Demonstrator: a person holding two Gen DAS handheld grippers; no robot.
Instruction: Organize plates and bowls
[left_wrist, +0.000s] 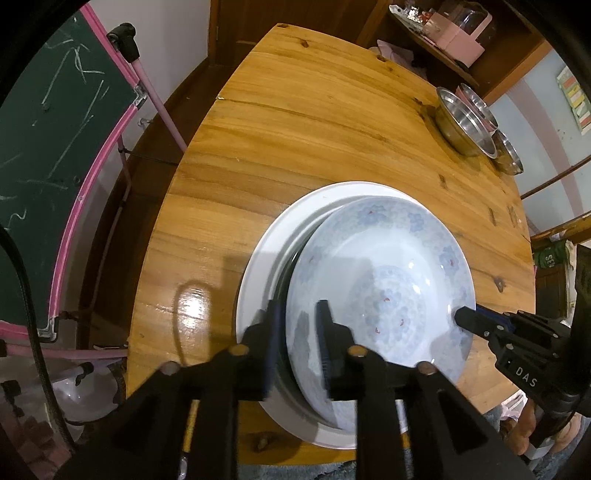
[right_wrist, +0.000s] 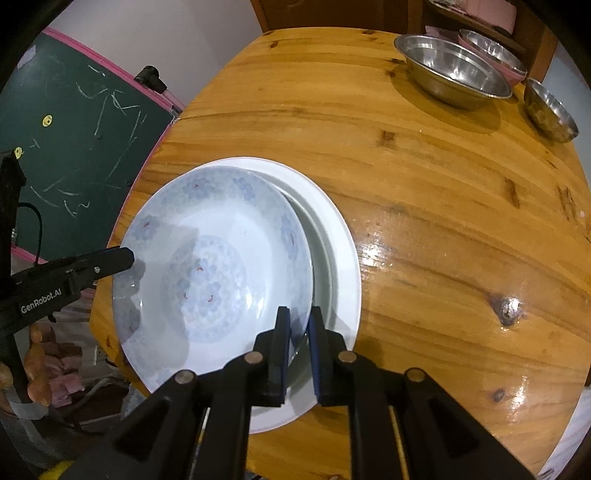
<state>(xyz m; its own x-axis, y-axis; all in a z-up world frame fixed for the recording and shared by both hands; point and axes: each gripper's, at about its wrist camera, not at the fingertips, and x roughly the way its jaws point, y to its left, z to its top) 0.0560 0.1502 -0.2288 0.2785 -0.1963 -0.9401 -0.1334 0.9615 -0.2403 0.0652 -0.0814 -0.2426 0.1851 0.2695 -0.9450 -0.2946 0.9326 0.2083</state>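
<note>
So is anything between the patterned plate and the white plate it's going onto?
Nothing visible. The patterned plate, with the left gripper and right gripper at opposite rims, sits tilted directly over the white plate.

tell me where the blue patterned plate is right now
The blue patterned plate sits tilted on the white plate at the wooden table's near edge, both grippers' jaws around its rim.

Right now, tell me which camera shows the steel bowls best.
The right wrist view: the large steel bowl and small steel bowl sit near and open on the table, interiors visible, with another bowl behind. The left wrist view shows them smaller and squeezed at the far right edge, overlapping one another.
</note>
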